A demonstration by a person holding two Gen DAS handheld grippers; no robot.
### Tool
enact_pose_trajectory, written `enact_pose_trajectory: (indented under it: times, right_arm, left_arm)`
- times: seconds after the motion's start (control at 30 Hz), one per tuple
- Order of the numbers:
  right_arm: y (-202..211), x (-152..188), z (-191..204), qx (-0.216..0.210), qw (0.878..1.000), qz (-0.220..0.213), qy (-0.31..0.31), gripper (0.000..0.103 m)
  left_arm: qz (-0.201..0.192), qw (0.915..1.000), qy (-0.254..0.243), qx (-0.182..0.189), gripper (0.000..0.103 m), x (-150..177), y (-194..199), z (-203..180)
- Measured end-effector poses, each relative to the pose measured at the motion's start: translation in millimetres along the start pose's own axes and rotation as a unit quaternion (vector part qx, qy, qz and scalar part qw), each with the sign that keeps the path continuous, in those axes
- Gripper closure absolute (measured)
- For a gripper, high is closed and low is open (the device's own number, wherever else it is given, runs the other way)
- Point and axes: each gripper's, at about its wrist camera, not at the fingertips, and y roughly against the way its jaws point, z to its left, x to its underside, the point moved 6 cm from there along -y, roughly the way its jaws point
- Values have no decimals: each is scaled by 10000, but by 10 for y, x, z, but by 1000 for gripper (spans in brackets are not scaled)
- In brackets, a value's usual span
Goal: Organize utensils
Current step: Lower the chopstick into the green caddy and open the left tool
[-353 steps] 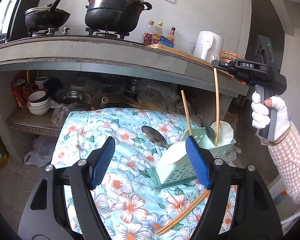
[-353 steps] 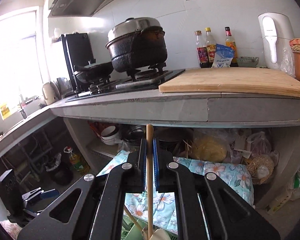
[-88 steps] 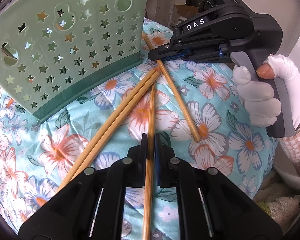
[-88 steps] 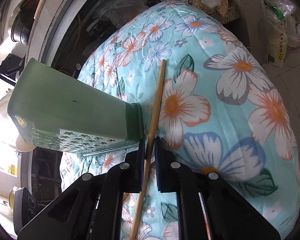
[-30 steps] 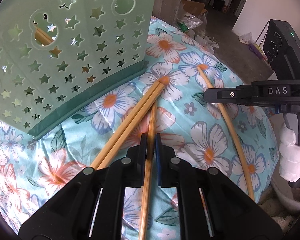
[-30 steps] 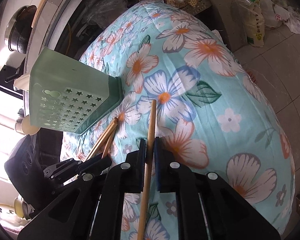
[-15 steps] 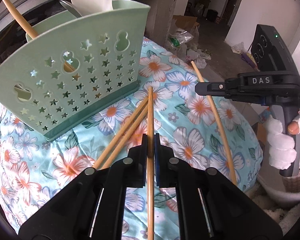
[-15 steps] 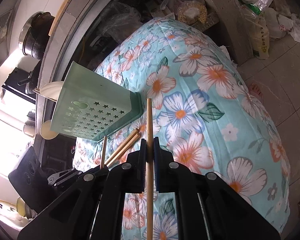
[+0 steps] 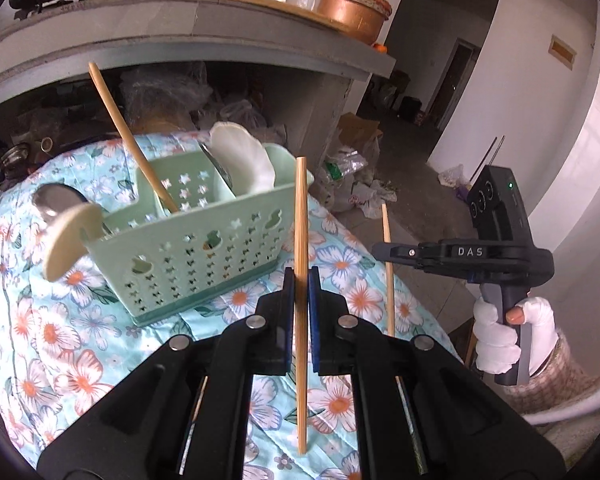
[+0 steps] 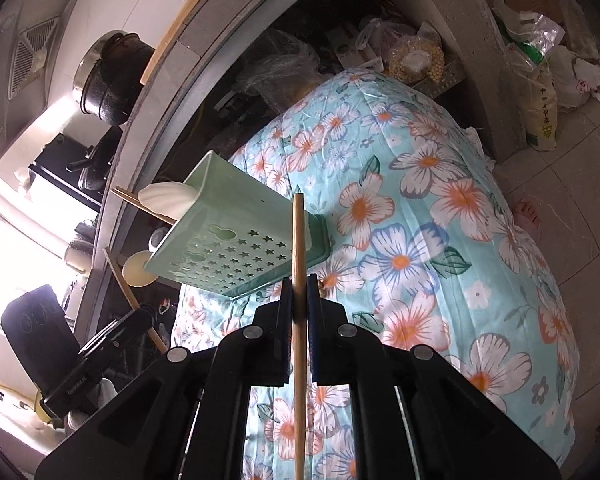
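Each gripper carries one chopstick, lifted clear of the flowered quilt so it can be dropped upright into the caddy [image 9: 188, 236].

The left gripper [image 9: 299, 280] has its jaws clenched on a chopstick [image 9: 301, 216] near its middle, the stick standing nearly upright with its top in front of the caddy's near right corner. That mid-length hold leaves a free lower end to lead into a compartment.

The right gripper [image 10: 299, 292] is likewise clamped on a second chopstick [image 10: 298, 240], held off to the right of the caddy.

The caddy stands toward the far side of the quilt [image 9: 60, 332], already holding a chopstick, spoons and a white ladle [image 9: 240, 160]. More chopsticks appear to lie on the quilt under the left gripper, so sorting looks unfinished.
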Motion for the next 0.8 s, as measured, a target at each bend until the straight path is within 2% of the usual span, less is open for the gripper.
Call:
enact_pose_trajectory:
  times: [0.2, 0.43, 0.5, 0.67, 0.8]
  right_arm:
    - [88, -65, 107, -85, 9998, -104, 140, 96]
    - [32, -83, 129, -89, 9999, -42, 117, 96]
    - [19, -88, 139, -81, 9999, -38, 117, 96]
    - [15, -98, 147, -50, 9999, -45, 115, 96]
    - [33, -129, 137, 3, 9999, -67, 104, 96]
  left_arm:
    - [-1006, 9948, 125, -123, 97, -390, 583, 128]
    - [-2042, 9780, 188, -372, 97, -783, 1181, 293]
    - [-2162, 9752, 235, -421, 97, -857, 1192, 353]
    - [-2175, 9730, 281, -715, 97, -951, 1044, 489]
    - [-2149, 9738, 397, -627, 97, -993, 959, 562]
